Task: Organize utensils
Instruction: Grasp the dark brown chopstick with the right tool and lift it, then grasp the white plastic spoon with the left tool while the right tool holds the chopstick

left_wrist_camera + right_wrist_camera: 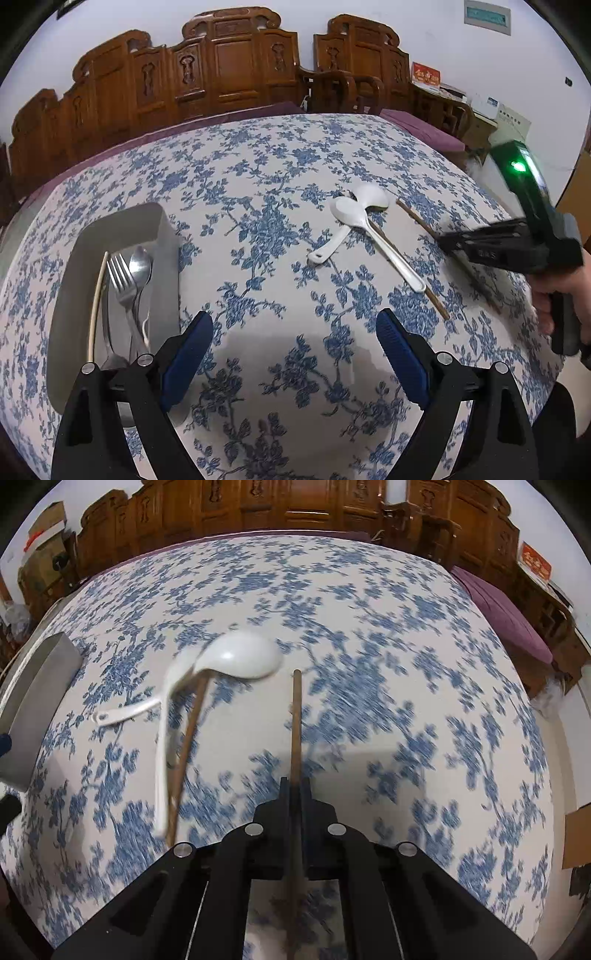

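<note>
A grey tray on the left holds a metal fork, a metal spoon and a pale chopstick. Two white ceramic spoons lie crossed mid-table, one over a brown chopstick. My right gripper is shut on a second brown chopstick that points away from me; it shows from the side in the left wrist view. My left gripper is open and empty above the tablecloth, just right of the tray.
The table wears a blue floral cloth. Carved wooden chairs stand along the far edge. A purple cushion lies at the right. The tray's end shows at the left of the right wrist view.
</note>
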`<state>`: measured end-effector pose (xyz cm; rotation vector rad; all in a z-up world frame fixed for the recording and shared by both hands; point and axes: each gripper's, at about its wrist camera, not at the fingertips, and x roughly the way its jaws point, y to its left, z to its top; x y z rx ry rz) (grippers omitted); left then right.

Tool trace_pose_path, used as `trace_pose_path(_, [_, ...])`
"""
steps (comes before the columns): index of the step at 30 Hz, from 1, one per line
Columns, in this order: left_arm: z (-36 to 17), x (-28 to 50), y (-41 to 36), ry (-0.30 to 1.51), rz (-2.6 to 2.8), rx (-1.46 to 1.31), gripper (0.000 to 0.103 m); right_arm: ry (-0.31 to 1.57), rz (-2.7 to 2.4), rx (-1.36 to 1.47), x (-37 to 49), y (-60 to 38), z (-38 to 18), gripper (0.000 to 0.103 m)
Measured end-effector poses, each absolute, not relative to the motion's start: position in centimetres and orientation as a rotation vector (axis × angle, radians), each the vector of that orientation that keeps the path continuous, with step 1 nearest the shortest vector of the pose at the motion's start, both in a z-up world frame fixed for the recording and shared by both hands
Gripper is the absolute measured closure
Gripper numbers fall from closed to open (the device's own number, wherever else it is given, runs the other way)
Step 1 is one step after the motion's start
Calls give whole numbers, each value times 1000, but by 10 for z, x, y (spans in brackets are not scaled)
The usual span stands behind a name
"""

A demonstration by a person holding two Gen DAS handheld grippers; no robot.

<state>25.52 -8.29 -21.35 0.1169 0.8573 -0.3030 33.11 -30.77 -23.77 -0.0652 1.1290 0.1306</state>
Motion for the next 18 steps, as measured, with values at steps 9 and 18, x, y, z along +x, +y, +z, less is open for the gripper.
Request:
trace_pose_path(9, [-213, 269, -110, 893, -284, 82, 17, 1035, 181, 13, 279, -337, -196, 97])
trace_pose_path(18, [-222, 300, -148, 977, -289, 45, 17, 987, 209, 51, 264, -353, -177, 97])
